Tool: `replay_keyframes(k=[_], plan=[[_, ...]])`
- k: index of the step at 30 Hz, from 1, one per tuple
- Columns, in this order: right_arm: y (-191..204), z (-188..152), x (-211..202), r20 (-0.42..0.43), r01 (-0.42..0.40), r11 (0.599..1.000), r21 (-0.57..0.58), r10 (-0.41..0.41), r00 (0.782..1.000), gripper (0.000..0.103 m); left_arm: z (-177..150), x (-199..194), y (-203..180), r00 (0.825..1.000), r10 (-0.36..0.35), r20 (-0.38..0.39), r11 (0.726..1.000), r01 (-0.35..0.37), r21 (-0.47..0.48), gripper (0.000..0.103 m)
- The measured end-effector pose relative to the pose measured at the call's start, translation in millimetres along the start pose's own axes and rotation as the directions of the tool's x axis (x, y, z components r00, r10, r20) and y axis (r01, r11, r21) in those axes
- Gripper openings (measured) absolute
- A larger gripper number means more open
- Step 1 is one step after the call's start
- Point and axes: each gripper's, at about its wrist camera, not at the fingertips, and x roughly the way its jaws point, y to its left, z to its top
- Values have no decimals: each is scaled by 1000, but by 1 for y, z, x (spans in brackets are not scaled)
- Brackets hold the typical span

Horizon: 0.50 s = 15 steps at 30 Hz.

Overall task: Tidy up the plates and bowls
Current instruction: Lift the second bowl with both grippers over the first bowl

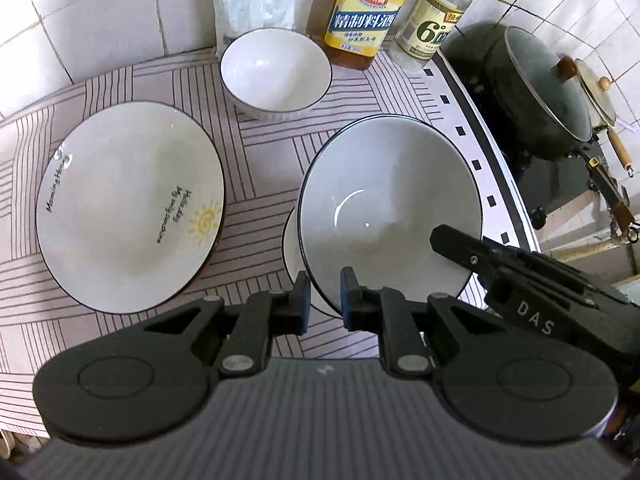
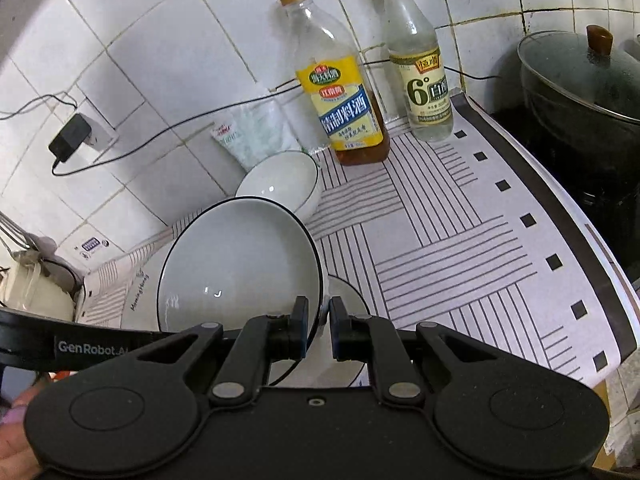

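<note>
Our left gripper is clamped on the near rim of a wide, glossy grey ceramic bowl with a thin black rim. Our right gripper pinches the same bowl's rim from its other side. The bowl is tilted, its mouth facing up and away, above a white dish on the striped cloth. At nine o'clock lies a round white plate with a sun drawing; at twelve o'clock sits a small white ribbed bowl.
</note>
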Motion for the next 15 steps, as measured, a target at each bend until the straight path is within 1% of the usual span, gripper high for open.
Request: replay_keyframes(k=[3,9,15], plan=[[1,-4,2,-6,3,1000,-6,-3,1000,15,-2,5,2,1000,-2,-14,1000,2,3,13],[6,-8,14,-22,40,997,-66,-42,999,15,-3,21,7,998,-2,-59,1000,1,-13,14],[1,-7,24,-52,33,998,-51,-35,998,14,1,31,6,995,9,-102,1000,-9,-3,15]])
